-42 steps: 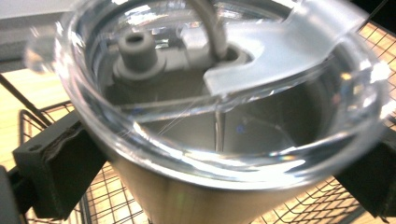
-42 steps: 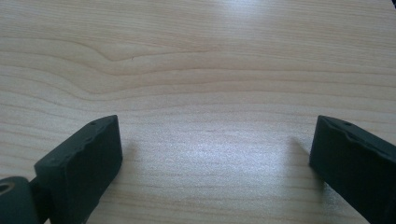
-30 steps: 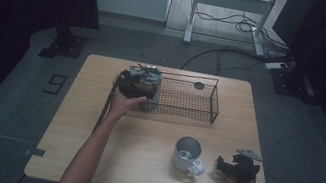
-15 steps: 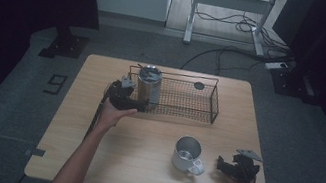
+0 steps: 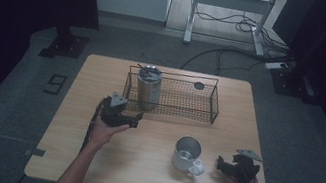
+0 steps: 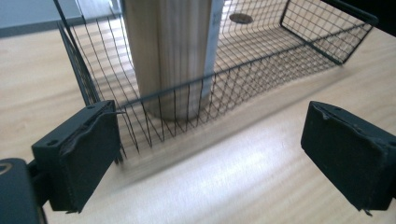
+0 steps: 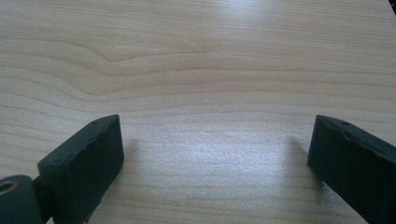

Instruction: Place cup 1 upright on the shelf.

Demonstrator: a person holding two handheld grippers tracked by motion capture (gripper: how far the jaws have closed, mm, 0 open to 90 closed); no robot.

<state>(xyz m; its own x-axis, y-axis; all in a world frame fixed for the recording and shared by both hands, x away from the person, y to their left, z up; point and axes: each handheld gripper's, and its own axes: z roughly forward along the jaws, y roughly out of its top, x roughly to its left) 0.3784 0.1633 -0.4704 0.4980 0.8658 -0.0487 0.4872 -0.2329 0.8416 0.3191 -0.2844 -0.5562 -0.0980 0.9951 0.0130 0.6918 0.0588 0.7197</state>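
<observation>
One steel tumbler (image 5: 148, 87) stands upright in the left end of the wire basket (image 5: 200, 112), and both grippers are empty.

Seen in the left gripper view, the tumbler (image 6: 170, 51) rests on the basket floor behind the near mesh wall (image 6: 261, 65), and a small dark disc (image 6: 241, 18) lies at the basket's far end. The left gripper (image 5: 119, 116) hovers just in front of the basket's near left corner, jaws spread wide, gripping nothing. A metal mug (image 5: 187, 154) sits on the wooden table (image 5: 145, 180) nearer the person, apart from the basket. The right gripper (image 5: 237, 167) rests just right of the mug, jaws wide apart over bare wood (image 7: 205, 84).
</observation>
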